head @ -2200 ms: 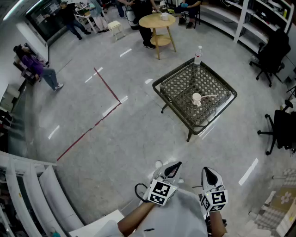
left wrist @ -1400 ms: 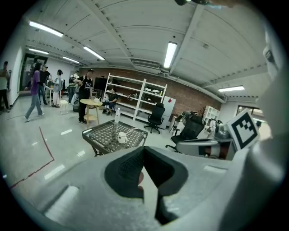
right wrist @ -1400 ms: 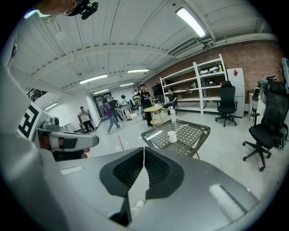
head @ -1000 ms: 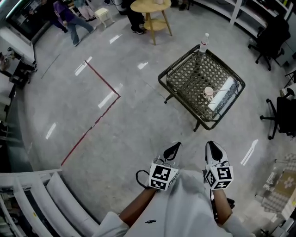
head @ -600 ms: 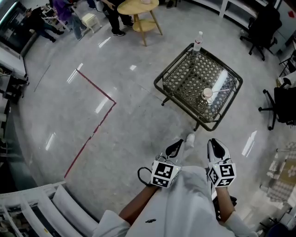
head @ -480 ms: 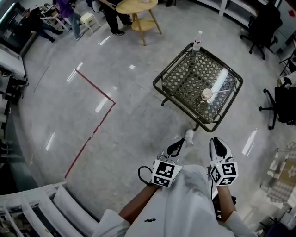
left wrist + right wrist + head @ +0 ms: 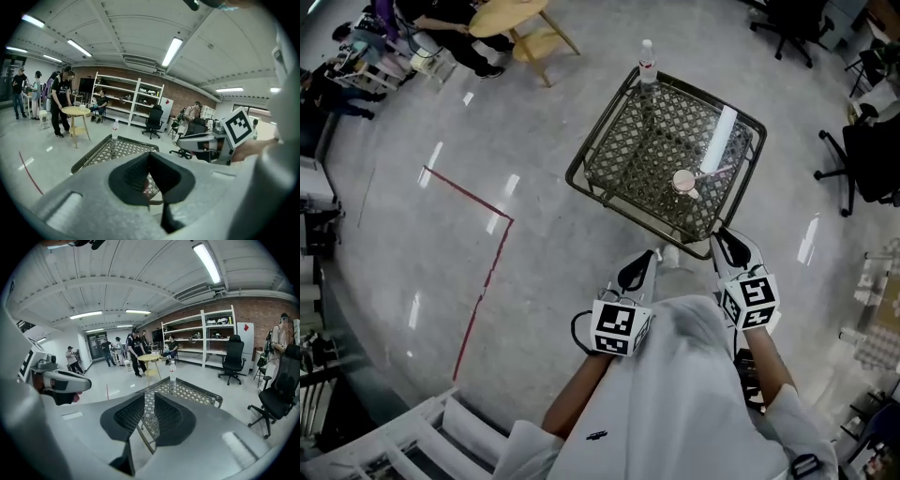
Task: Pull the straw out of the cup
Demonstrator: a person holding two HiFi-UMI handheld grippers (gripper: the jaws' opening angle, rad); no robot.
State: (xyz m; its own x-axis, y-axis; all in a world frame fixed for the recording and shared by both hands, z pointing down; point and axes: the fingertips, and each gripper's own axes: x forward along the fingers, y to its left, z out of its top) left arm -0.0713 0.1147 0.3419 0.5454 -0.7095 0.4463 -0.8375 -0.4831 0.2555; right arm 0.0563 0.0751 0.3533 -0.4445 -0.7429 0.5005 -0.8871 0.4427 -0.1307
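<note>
Item: approach stage, straw not yet drawn. Left tool (image 7: pixel 149 155): jaws pressed together at the tips, nothing between them, carried low and aimed slightly downward toward the table (image 7: pixel 642 155). Right tool (image 7: pixel 149 404): jaws parted by a narrow gap, having just been opening, with nothing in the gap but a view through to the table's mesh top. Both tools stood at the table's near edge, touching none of the things on it. Cup (image 7: pixel 683 180): upright on the table, ahead of the right tool and a little to its left, and ahead and to the right of the left tool, apart from both. Straw (image 7: pixel 717 172): seated in the cup, its free end leaning out over the rim toward the right tool's side. Bottle (image 7: pixel 648 56): upright at the far corner, well beyond both tools and no part of the job. Step in hand, by judgement: closing in on the cup before any grip. Next move, by judgement: the left tool would need to spread and steady the cup, while the right tool reached forward to pinch the straw's free end and draw it out along its own lean, so that the cup did not tip.
</note>
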